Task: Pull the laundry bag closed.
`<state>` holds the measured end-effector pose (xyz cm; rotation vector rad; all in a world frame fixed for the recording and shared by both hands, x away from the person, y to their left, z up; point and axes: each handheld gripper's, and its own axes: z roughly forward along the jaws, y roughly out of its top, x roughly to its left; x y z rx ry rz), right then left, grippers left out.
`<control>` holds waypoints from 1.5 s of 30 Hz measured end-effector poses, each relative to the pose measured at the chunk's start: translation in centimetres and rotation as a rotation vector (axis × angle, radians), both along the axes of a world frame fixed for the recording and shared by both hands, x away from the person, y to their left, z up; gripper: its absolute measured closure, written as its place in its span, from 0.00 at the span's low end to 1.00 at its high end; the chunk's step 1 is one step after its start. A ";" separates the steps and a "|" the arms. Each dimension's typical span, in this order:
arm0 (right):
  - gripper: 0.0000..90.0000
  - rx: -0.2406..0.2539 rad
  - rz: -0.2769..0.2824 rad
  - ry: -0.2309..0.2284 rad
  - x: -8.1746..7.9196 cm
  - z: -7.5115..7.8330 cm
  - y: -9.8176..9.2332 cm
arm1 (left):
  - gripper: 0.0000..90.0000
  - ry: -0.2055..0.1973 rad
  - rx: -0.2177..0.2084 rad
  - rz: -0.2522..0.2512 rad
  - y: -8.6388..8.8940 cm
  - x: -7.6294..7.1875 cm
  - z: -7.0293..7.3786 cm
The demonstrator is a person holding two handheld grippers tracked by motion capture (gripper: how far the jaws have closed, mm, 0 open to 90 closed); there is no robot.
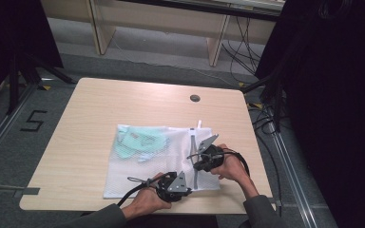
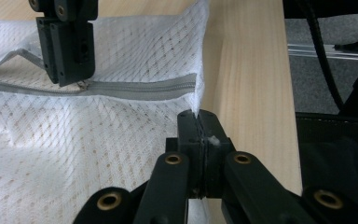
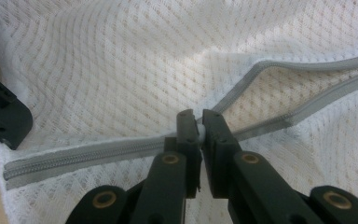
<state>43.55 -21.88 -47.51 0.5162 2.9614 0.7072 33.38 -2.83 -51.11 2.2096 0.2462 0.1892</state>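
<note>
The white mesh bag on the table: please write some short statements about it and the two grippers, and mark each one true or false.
1. The left gripper is shut on a corner of the white mesh bag, beside the end of the grey zipper. True.
2. The right gripper is wide open above the bag. False: its fingers are shut on the zipper slider.
3. The zipper is closed along its whole length. False: beyond the right gripper its two sides spread apart.
4. Light green items lie inside the bag. True.
5. The bag hangs off the wooden table. False: it lies flat on it.
</note>
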 end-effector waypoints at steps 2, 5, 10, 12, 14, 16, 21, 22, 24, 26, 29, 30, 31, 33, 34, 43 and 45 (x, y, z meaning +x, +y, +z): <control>0.96 -0.005 0.003 -0.018 0.2 0.0 0.0 | 0.99 -0.010 0.010 -0.006 0.0 0.0 0.0; 0.96 0.001 0.023 -0.028 0.5 0.0 0.0 | 0.99 -0.004 0.004 -0.003 0.0 0.0 0.0; 0.96 -0.012 -0.007 -0.025 0.6 0.1 0.1 | 0.99 -0.009 0.005 -0.003 0.1 0.0 0.0; 0.96 -0.016 -0.010 -0.027 0.7 0.1 0.1 | 0.99 -0.005 0.008 -0.008 0.1 0.0 0.0; 0.96 -0.013 -0.029 -0.010 0.7 0.1 0.0 | 0.99 -0.006 0.013 -0.010 0.1 0.0 0.0; 0.96 -0.009 -0.011 -0.035 1.1 0.0 -0.1 | 0.99 -0.005 0.009 -0.009 0.0 0.0 0.0; 0.96 -0.003 0.004 -0.039 1.4 0.0 0.0 | 0.99 -0.012 0.006 -0.004 0.1 0.0 0.0; 0.96 -0.007 -0.012 -0.033 1.3 0.0 0.0 | 0.99 -0.011 0.009 -0.007 0.1 0.0 0.0; 0.96 -0.006 -0.016 -0.021 1.3 0.0 0.0 | 0.99 -0.013 0.007 -0.004 0.1 0.0 0.0; 0.96 -0.014 -0.023 -0.031 1.4 0.1 0.0 | 0.99 -0.012 0.011 -0.008 0.1 0.0 0.1; 0.96 -0.003 -0.008 -0.046 1.8 0.1 0.0 | 0.99 -0.020 0.016 -0.008 0.2 0.0 0.2; 0.96 -0.010 -0.027 -0.031 1.7 0.2 0.0 | 0.99 -0.013 0.012 -0.009 0.2 0.0 0.2; 0.96 -0.007 -0.017 -0.030 1.9 0.1 0.0 | 0.99 -0.014 0.013 -0.009 0.2 0.1 0.2; 0.96 -0.010 -0.022 -0.029 1.9 0.1 0.1 | 0.99 -0.013 0.011 -0.009 0.2 0.1 0.2; 0.96 -0.008 -0.007 -0.039 2.1 0.1 0.1 | 0.99 -0.014 0.009 -0.009 0.2 0.1 0.2; 0.96 -0.008 -0.028 -0.039 2.6 0.3 0.2 | 0.99 -0.021 0.005 0.002 0.3 0.1 0.3; 0.96 -0.011 -0.031 -0.036 2.6 0.3 0.2 | 0.99 -0.020 0.005 0.002 0.2 0.0 0.2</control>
